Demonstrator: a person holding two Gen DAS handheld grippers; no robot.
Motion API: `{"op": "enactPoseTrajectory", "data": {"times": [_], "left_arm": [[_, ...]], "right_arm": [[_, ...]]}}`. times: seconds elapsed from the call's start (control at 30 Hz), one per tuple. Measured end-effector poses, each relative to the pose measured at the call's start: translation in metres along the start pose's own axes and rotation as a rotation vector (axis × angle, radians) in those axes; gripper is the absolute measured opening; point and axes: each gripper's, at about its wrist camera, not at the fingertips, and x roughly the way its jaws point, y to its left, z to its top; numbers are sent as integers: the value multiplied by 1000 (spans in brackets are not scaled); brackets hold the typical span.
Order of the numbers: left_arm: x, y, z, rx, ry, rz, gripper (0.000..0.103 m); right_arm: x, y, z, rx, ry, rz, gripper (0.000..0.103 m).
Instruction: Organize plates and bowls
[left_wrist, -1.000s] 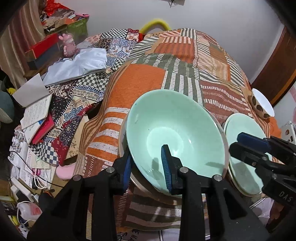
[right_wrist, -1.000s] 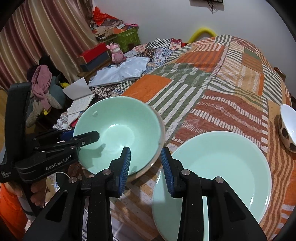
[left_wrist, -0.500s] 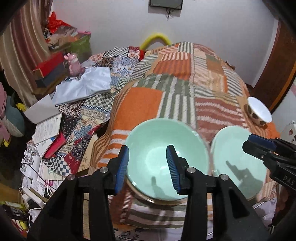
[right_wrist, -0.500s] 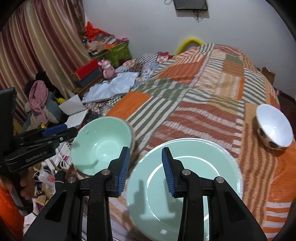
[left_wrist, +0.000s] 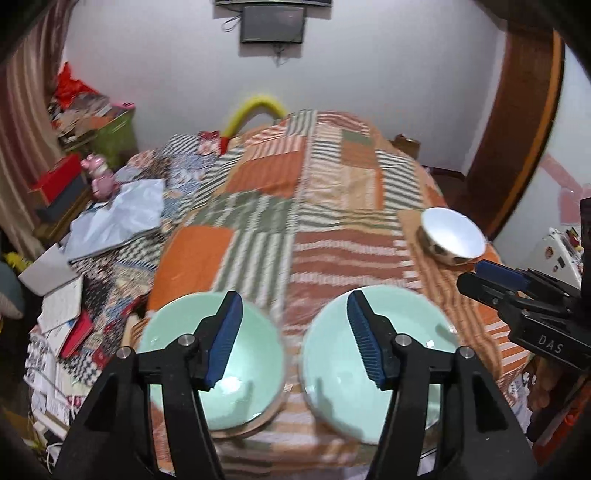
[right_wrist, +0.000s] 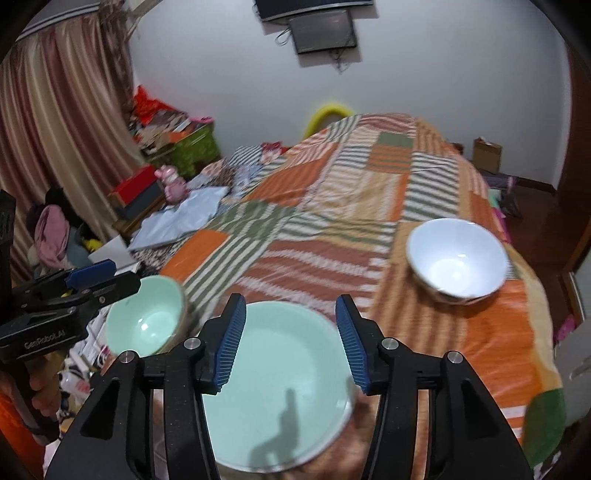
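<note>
A mint-green bowl (left_wrist: 251, 373) sits on the near left corner of the quilt-covered bed, and shows in the right wrist view (right_wrist: 147, 321). A mint-green plate (left_wrist: 332, 362) lies right of it, also in the right wrist view (right_wrist: 280, 373). A white bowl with a patterned outside (left_wrist: 452, 234) stands further right and back, and shows in the right wrist view (right_wrist: 456, 256). My left gripper (left_wrist: 293, 338) is open and empty, raised above the gap between green bowl and plate. My right gripper (right_wrist: 290, 341) is open and empty above the plate.
The patchwork quilt (left_wrist: 314, 192) covers the bed. Left of the bed lie books, papers and boxes (left_wrist: 62, 295) on the floor, with a pink toy (left_wrist: 101, 179) and striped curtains (right_wrist: 55, 129). A wooden door frame (left_wrist: 517, 129) stands at right.
Both grippers have pulled up and back from the dishes and their fingers have spread wider. The left gripper was over the green bowl; the bowl now rests on the bed by itself.
</note>
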Motion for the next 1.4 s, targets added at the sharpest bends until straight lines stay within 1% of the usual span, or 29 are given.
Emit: {"op": "enactPoseTrajectory", "data": {"times": [0.13, 0.23, 0.3, 0.5, 0.7, 1.07, 1.23, 1.3, 1.4], "left_arm": [[11, -26, 14, 25, -2, -32, 73], [23, -43, 23, 38, 10, -43, 77], [32, -53, 30, 41, 24, -54, 78], [63, -80, 48, 74, 52, -68, 78], [99, -104, 60, 102, 90, -99, 79], [167, -145, 69, 171, 186, -170, 79], [192, -157, 73, 191, 212, -188, 79], [201, -158, 75, 183, 227, -200, 79], [212, -161, 78, 173, 235, -217, 78]], "right_arm": [[-9, -24, 4, 25, -25, -40, 48], [-12, -42, 6, 43, -34, -68, 48], [-12, -55, 7, 56, -35, -87, 48], [-8, -88, 9, 98, -23, -134, 48], [-1, -118, 10, 134, 1, -173, 48], [26, -164, 13, 200, 52, -241, 48], [34, -186, 14, 235, 71, -248, 47], [34, -190, 15, 234, 69, -256, 39], [41, -196, 17, 229, 87, -251, 33]]}}
